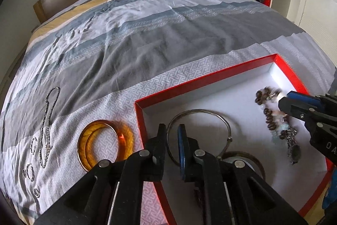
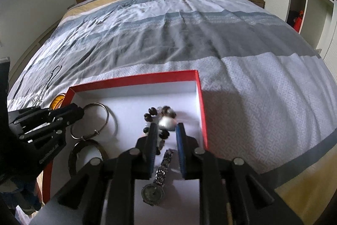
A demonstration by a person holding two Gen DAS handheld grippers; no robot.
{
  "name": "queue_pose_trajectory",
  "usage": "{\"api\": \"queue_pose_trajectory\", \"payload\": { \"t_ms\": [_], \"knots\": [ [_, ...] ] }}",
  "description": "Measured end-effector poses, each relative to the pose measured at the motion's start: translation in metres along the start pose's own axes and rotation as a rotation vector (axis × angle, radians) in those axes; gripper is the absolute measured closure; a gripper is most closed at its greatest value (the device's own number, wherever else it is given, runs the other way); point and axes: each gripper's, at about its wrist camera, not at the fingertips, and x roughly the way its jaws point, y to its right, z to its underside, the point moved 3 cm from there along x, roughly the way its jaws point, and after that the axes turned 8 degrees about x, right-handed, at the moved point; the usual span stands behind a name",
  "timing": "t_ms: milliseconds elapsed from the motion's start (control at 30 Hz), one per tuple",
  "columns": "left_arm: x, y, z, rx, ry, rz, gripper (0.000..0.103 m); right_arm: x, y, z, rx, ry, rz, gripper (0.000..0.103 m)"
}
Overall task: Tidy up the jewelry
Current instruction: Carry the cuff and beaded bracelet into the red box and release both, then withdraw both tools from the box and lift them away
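While both grippers are hanging over the red box (image 1: 210, 75), each is standing with its fingers slightly spread and pinching nothing. The left gripper (image 1: 171, 138) is straddling the near arc of the silver bangle (image 1: 200, 113), the wire showing in the gap but not pressed by either pad; this looks like a piece just set down inside the left part of the box. The right gripper (image 2: 166, 136) is hovering above the bead bracelet (image 2: 160, 119), its blurred pale beads lying loose between the parted fingers, with the watch (image 2: 158, 180) lying just below on the white floor. A dark ring (image 2: 84, 153) is resting beside the bangle. Everything in the box is likely being gathered there so it stays together.

Farther out, the unsorted pieces are waiting on the bedspread (image 1: 147, 39): the amber bangle (image 1: 105, 142) just beside the box's left wall, then the chain necklace (image 1: 47, 125) and small rings (image 1: 29, 170) further left. My guess is the amber bangle is coming next, being nearest.
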Motion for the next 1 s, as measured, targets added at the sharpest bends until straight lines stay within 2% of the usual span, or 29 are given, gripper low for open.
{"api": "queue_pose_trajectory", "payload": {
  "t_ms": [33, 100, 233, 567, 833, 933, 1000],
  "knots": [
    [-0.003, 0.0, 0.0, 0.0, 0.005, 0.001, 0.089, -0.001, 0.0, 0.0, 0.0, 0.002, 0.003, 0.076],
    [-0.012, -0.002, -0.001, -0.004, 0.02, -0.01, 0.076, -0.007, 0.0, -0.001, 0.002, 0.009, 0.005, 0.075],
    [-0.032, -0.006, 0.001, -0.017, 0.046, -0.011, 0.073, -0.024, 0.0, 0.0, -0.001, 0.03, 0.016, 0.075],
    [-0.098, -0.028, 0.026, -0.106, 0.092, -0.004, 0.052, -0.093, -0.004, 0.013, 0.039, 0.095, 0.028, 0.075],
    [-0.159, -0.046, 0.067, -0.152, 0.116, -0.009, 0.051, -0.163, -0.025, 0.039, 0.066, 0.155, 0.011, 0.075],
    [-0.182, -0.052, 0.081, -0.154, 0.133, -0.04, 0.043, -0.183, -0.035, 0.05, 0.067, 0.171, 0.006, 0.075],
    [-0.197, -0.056, 0.092, -0.159, 0.147, -0.054, 0.042, -0.197, -0.044, 0.059, 0.067, 0.181, 0.0, 0.075]
  ]
}}
